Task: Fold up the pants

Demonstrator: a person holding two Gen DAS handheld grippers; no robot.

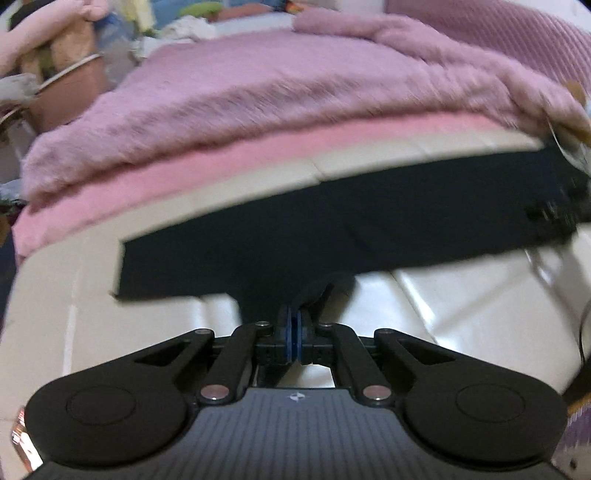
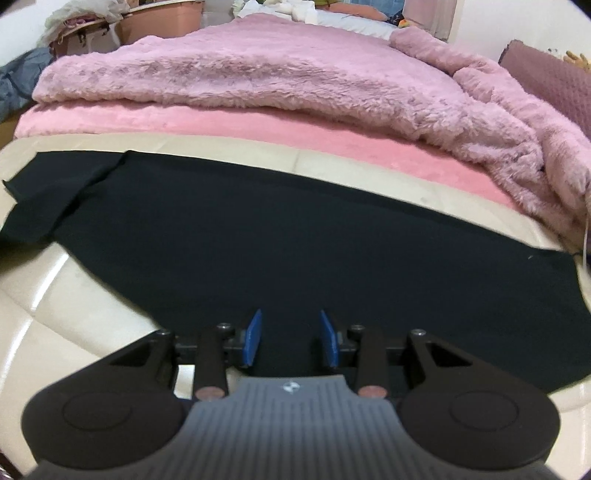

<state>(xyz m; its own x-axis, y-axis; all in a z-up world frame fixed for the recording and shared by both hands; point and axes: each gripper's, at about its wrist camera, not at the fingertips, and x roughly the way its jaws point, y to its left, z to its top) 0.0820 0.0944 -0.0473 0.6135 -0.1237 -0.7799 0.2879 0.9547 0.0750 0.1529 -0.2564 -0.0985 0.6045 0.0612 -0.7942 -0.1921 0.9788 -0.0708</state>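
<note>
Black pants lie spread across a cream padded surface. My left gripper is shut, its blue pads pressed together on a pinch of the pants' near edge, which rises in a dark fold from the pads. In the right wrist view the pants fill the middle, with a folded-over flap at the far left. My right gripper hangs open just over the near part of the cloth. Its blue pads stand apart and nothing is pinched between them.
Behind the pants lie a pink sheet and a fluffy mauve blanket, bunched at the right. A salmon tub and piled clothes stand at the back left, a purple cushion at the right. The cream surface curves down near me.
</note>
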